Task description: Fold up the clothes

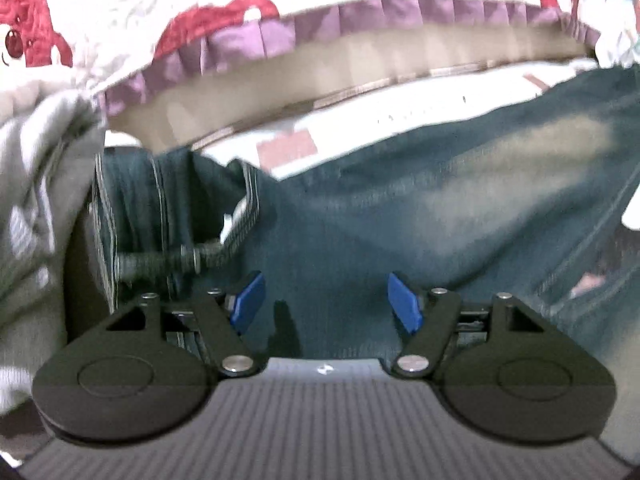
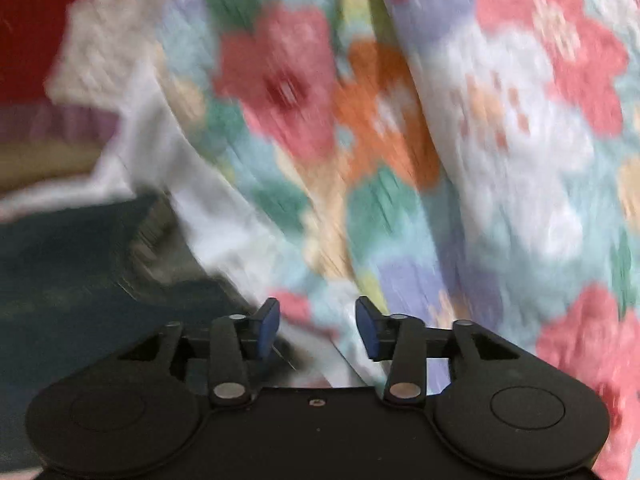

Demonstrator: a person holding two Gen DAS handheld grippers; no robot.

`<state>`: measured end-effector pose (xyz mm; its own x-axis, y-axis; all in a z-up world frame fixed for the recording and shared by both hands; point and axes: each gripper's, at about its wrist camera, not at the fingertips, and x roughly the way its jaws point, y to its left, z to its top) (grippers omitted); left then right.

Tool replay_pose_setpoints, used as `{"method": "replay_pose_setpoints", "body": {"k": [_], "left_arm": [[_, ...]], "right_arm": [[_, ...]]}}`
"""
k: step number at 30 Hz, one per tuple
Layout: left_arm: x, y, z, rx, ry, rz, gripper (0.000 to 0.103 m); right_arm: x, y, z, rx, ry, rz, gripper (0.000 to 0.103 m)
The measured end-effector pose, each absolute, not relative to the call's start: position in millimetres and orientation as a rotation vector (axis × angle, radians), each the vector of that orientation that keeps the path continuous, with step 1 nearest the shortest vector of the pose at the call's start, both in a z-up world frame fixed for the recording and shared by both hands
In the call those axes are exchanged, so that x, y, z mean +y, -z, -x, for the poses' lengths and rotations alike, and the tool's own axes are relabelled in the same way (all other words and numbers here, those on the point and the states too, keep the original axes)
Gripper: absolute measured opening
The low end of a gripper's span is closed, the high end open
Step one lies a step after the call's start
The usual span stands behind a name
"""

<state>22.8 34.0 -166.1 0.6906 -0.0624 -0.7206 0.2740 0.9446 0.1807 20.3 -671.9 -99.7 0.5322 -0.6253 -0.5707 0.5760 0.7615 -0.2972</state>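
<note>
A pair of dark blue jeans [image 1: 420,208] lies spread across the white bed sheet [image 1: 400,104], with a hemmed leg end [image 1: 132,208] bunched at the left. My left gripper [image 1: 326,300] is open, its blue pads [image 1: 250,300] low over the denim and holding nothing. My right gripper [image 2: 317,330] is open and empty above a flowered quilt [image 2: 460,140]. The jeans [image 2: 72,264] show at the left of the right wrist view, blurred.
A white cover with red cartoon prints and a purple ruffle [image 1: 248,44] hangs along the back. A grey garment [image 1: 32,184] lies at the left. The flowered quilt fills the right side.
</note>
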Motion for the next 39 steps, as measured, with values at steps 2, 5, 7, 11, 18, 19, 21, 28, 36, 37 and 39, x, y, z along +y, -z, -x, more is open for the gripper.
{"method": "replay_pose_setpoints", "body": {"k": [2, 5, 7, 11, 18, 19, 21, 28, 36, 37, 39], "left_arm": [[33, 169, -36, 0.792, 0.177, -0.301, 0.068], [31, 181, -65, 0.851, 0.12, -0.36, 0.068], [38, 189, -83, 0.885, 0.064, -0.365, 0.067], [60, 195, -102, 0.848, -0.101, -0.365, 0.057], [55, 199, -101, 0.821, -0.135, -0.4, 0.057], [56, 197, -102, 0.822, -0.125, -0.402, 0.057], [65, 195, -103, 0.814, -0.097, -0.375, 0.056], [69, 194, -96, 0.794, -0.047, -0.368, 0.054], [69, 189, -93, 0.832, 0.004, -0.387, 0.055], [69, 189, -93, 0.834, 0.008, -0.39, 0.055], [67, 189, -95, 0.837, 0.001, -0.386, 0.056]], "right_arm": [[-653, 84, -33, 0.724, 0.587, 0.029, 0.049], [-604, 67, -56, 0.758, 0.364, -0.046, 0.053], [-561, 67, -71, 0.772, 0.188, -0.096, 0.057], [-473, 77, -84, 0.782, -0.028, -0.113, 0.06], [-407, 123, -94, 0.864, -0.023, -0.134, 0.062], [-407, 130, -94, 0.875, -0.013, -0.154, 0.062], [-406, 144, -92, 0.9, 0.004, -0.19, 0.062], [-341, 186, -87, 1.012, -0.19, -0.201, 0.063], [-248, 213, -115, 0.917, -0.212, -0.013, 0.076], [-241, 216, -121, 0.897, -0.18, 0.037, 0.075], [-242, 220, -141, 0.864, -0.111, 0.023, 0.077]]}}
